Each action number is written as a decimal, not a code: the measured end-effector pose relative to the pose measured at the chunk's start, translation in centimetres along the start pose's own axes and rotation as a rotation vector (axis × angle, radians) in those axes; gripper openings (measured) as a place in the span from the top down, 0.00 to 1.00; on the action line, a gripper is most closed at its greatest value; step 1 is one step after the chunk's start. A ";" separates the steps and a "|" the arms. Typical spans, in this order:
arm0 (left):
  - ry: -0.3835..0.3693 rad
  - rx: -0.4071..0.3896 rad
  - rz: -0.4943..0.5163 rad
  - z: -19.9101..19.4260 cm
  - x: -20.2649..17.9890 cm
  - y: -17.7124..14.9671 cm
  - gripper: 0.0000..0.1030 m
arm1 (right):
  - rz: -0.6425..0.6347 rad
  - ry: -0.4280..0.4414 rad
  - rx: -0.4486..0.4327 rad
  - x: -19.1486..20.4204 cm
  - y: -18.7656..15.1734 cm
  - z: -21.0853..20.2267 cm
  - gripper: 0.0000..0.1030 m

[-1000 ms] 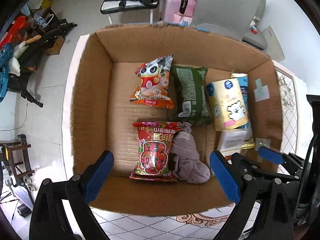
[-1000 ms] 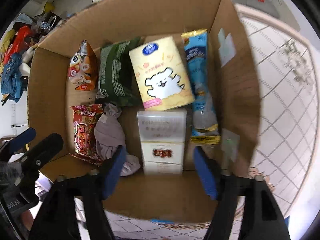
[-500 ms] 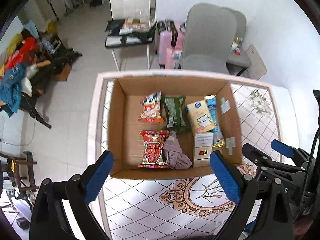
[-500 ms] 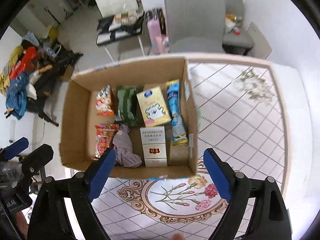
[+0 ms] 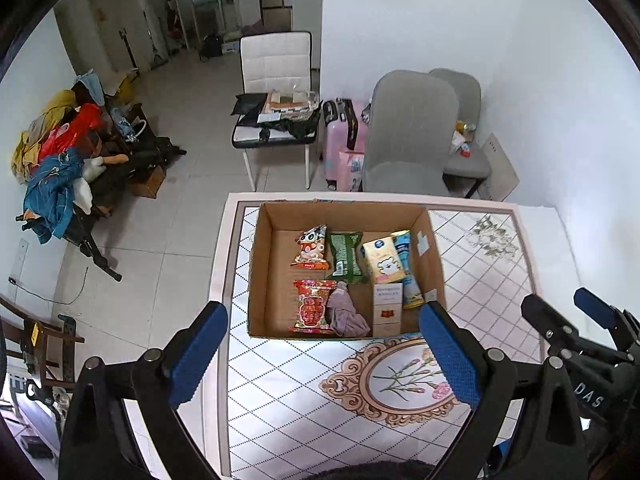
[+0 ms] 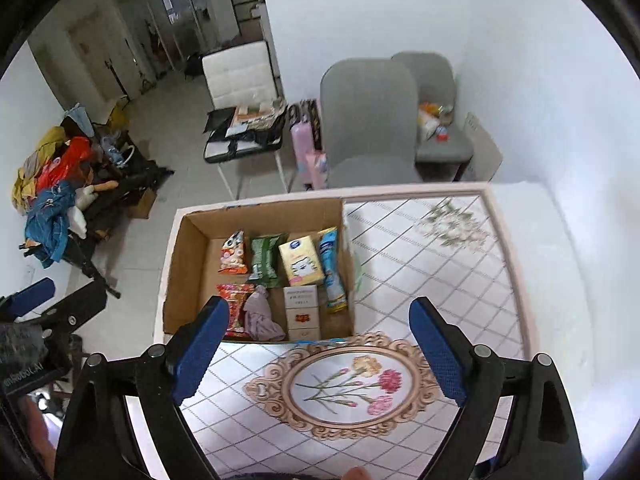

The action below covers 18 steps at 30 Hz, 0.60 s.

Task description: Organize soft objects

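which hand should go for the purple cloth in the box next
Probably left. In the left wrist view the purple cloth lies between the open fingers of the left gripper. The right gripper, also open, centres nearer the white carton.

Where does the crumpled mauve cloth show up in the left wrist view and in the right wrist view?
Left wrist: the mauve cloth lies in the cardboard box, front row, between the red snack bag and the white carton.
Right wrist: the mauve cloth is left of centre, near the box's front wall, close to the right gripper's near finger.
Shared landmark: the yellow bear pack.
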<state>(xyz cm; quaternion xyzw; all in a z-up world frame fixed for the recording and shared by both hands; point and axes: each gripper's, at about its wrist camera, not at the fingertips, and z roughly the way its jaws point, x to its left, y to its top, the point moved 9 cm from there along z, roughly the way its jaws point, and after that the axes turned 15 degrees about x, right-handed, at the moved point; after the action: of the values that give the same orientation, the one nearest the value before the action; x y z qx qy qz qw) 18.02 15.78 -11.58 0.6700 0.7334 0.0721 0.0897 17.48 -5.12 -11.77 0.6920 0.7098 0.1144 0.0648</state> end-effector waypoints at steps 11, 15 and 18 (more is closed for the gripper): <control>0.025 -0.065 -0.028 -5.0 -0.5 -4.1 0.04 | -0.037 -0.027 -0.068 -0.6 -4.1 -7.3 0.09; 0.016 -0.071 -0.045 -5.8 -0.4 -5.4 0.04 | -0.047 -0.020 -0.076 -0.6 -5.2 -8.7 0.09; 0.026 -0.073 -0.041 -6.1 -0.4 -6.1 0.04 | -0.055 -0.015 -0.086 -0.5 -5.8 -9.5 0.09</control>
<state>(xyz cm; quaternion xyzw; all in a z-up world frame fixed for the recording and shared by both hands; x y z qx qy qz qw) 10.75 14.86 -6.98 0.6500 0.7451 0.1055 0.1058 9.48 -6.37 -4.14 0.6697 0.7224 0.1377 0.1031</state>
